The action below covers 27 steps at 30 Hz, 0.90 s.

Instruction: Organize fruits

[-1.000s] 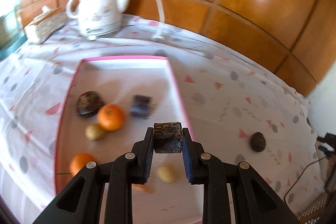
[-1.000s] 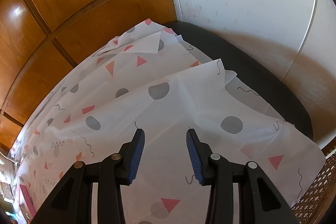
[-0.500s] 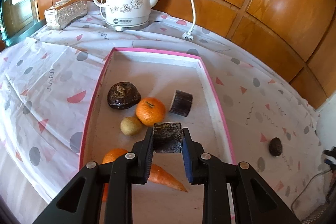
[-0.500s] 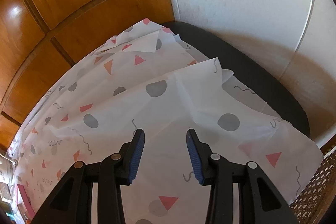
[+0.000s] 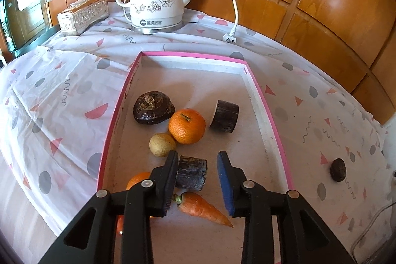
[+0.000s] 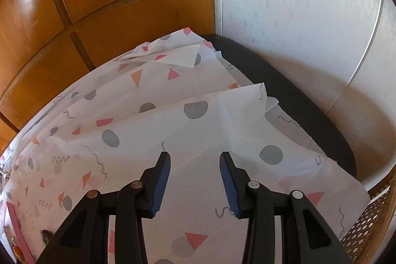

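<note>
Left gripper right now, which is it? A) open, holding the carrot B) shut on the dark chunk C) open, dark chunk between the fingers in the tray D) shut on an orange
C: the left gripper is spread, its right pad clear of the dark chunk, which sits over the pink tray.

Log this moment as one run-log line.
left gripper: open, dark chunk against one finger, over pink tray | right gripper: open, empty, above tablecloth
</note>
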Each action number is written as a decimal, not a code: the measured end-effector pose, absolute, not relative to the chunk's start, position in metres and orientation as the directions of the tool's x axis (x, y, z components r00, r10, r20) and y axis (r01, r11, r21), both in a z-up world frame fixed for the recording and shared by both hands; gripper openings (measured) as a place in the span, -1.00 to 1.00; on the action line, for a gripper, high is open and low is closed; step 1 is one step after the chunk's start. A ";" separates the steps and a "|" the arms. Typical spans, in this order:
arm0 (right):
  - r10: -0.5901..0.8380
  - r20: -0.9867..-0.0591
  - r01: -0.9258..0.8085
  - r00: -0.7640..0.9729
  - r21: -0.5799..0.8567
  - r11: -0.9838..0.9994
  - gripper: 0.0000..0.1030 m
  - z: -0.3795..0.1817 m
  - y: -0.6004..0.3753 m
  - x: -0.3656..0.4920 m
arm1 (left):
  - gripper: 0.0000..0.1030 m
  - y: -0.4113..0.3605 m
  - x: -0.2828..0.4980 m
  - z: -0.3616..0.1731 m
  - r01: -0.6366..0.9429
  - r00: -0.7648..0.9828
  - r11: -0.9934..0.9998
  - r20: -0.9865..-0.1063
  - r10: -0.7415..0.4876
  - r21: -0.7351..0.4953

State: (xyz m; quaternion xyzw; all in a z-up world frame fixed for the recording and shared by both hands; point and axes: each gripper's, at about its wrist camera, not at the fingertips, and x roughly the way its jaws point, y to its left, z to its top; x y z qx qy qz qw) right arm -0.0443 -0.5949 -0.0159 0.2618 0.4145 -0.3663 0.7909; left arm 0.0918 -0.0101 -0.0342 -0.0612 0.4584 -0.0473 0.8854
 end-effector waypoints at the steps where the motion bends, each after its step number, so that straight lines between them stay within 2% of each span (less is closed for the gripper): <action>1: -0.363 -0.847 0.796 0.388 0.109 0.596 -0.19 -0.016 -0.594 -0.044 | -0.35 -0.010 0.090 -0.033 0.030 0.579 0.988 -0.803 -0.140 -0.150; 4: -0.364 -0.846 0.793 0.389 0.105 0.601 -0.19 -0.016 -0.593 -0.043 | -0.27 -0.012 0.087 -0.028 0.036 0.590 0.988 -0.795 -0.141 -0.148; 6: -0.344 -0.848 0.778 0.403 0.120 0.616 -0.19 -0.017 -0.591 -0.041 | -0.15 -0.012 0.084 -0.023 0.041 0.603 0.988 -0.785 -0.143 -0.148; 17: -0.192 -0.831 0.575 0.522 0.176 0.799 -0.19 -0.014 -0.550 -0.014 | -0.14 -0.013 0.069 -0.011 0.068 0.622 0.987 -0.767 -0.157 -0.147; 27: -0.008 -0.818 0.243 0.576 0.161 0.957 -0.19 -0.011 -0.482 0.013 | -0.13 -0.015 0.058 -0.004 0.095 0.636 0.987 -0.755 -0.159 -0.128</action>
